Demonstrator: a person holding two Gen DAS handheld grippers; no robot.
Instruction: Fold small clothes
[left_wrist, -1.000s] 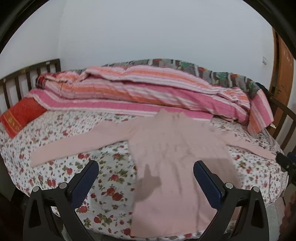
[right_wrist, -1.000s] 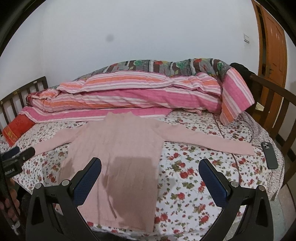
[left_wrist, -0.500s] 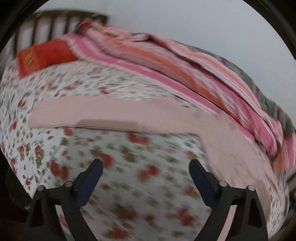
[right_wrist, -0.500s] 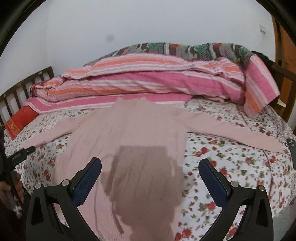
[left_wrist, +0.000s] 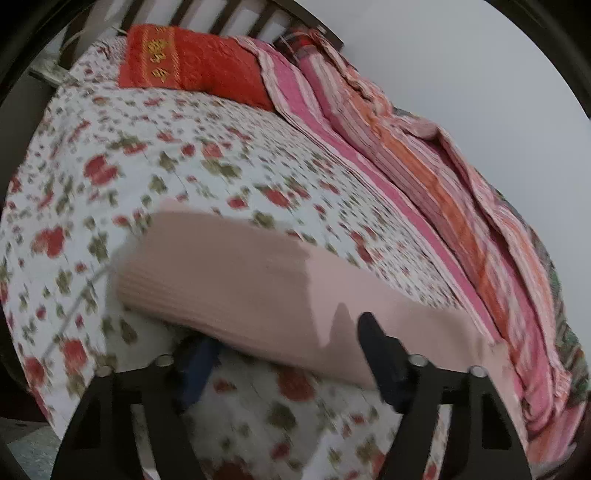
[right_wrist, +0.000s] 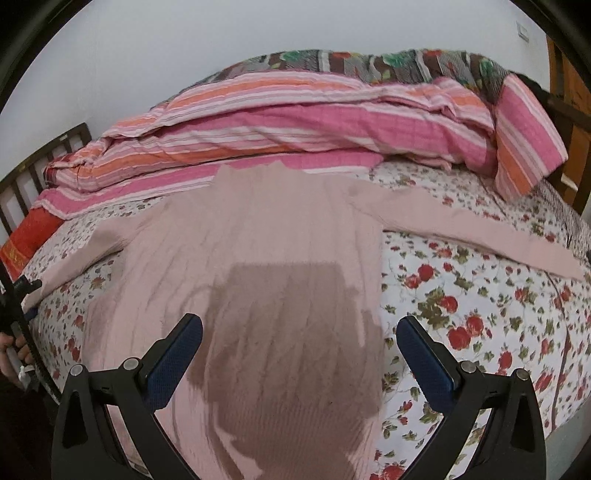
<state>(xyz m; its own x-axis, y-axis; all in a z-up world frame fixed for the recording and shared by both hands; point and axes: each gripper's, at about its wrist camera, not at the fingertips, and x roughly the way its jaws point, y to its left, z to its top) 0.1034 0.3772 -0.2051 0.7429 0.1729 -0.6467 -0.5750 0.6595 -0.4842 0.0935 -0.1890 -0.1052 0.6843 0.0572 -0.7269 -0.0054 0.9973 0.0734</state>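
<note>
A pale pink knit sweater (right_wrist: 258, 240) lies flat on the floral bed sheet (right_wrist: 480, 314), both sleeves spread out to the sides. In the left wrist view its left sleeve (left_wrist: 240, 266) runs across the picture, cuff end to the left. My left gripper (left_wrist: 284, 350) is low over that sleeve and its jaws are closing with the sleeve between them. One fingertip is tucked behind the sleeve's near edge and the other rests on top. The pads do not press together. My right gripper (right_wrist: 299, 343) hangs open above the sweater's body, casting a shadow on it, with nothing held.
A rolled pink and orange striped quilt (right_wrist: 295, 125) lies along the far side of the bed. A red pillow (left_wrist: 192, 62) sits against the dark slatted headboard (left_wrist: 229, 18). A wooden door (right_wrist: 569, 85) stands at the right. A person's hand (right_wrist: 11, 350) shows at the left edge.
The left gripper swung left, dropped and rolled from over the sweater's body to the left sleeve's cuff, and its jaws narrowed. The right gripper sank closer to the sweater's body.
</note>
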